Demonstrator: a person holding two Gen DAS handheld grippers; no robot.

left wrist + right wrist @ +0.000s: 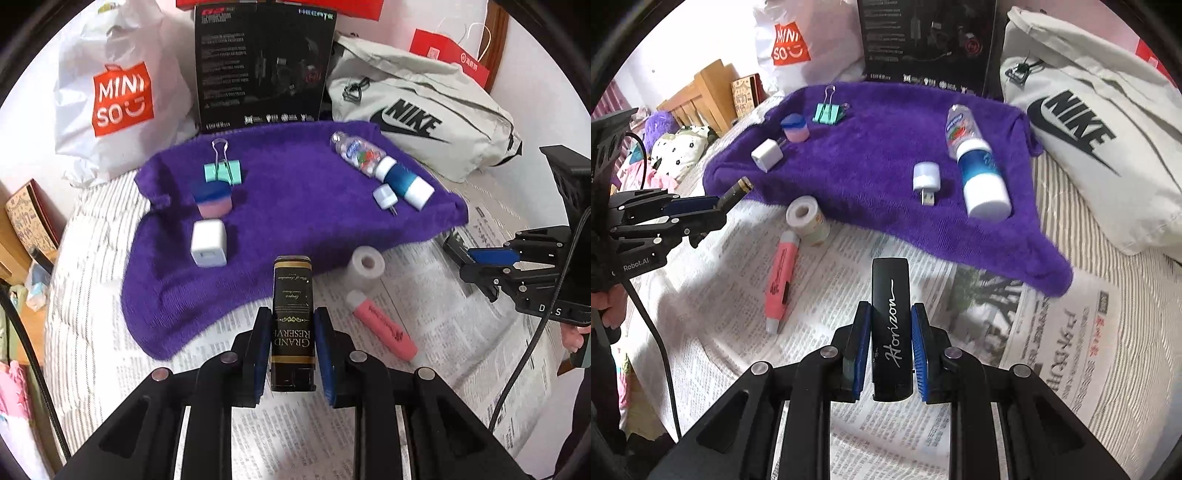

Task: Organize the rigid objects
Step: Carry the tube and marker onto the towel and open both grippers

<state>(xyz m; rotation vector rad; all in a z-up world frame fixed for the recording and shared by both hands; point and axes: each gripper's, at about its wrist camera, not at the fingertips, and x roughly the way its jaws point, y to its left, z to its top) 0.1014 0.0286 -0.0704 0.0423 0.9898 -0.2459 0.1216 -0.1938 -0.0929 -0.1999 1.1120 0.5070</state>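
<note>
Held nearest the left lens: black-and-gold "Grand Reserve" box (291, 325), pinched between the blue pads of the left tool (292, 350), clear of the newspaper (424, 295).
Held nearest the right lens: black "Horizon" case (891, 328), pinched by the right tool (890, 347), likewise lifted off the paper.
Laid out on the purple towel (295, 184), left group: mint binder clip (223, 171), small pink jar with blue lid (213, 201), white charger cube (208, 243).
Laid out on the towel, right group: clear candy bottle (356, 153), blue-and-white bottle (406, 182), small white USB plug (385, 197).
Remained off the towel, on the newspaper over the bed: tape roll (365, 269), pink highlighter (384, 328).
Judged roughly past halfway: six items placed, two in transit, two yet to be collected.
</note>
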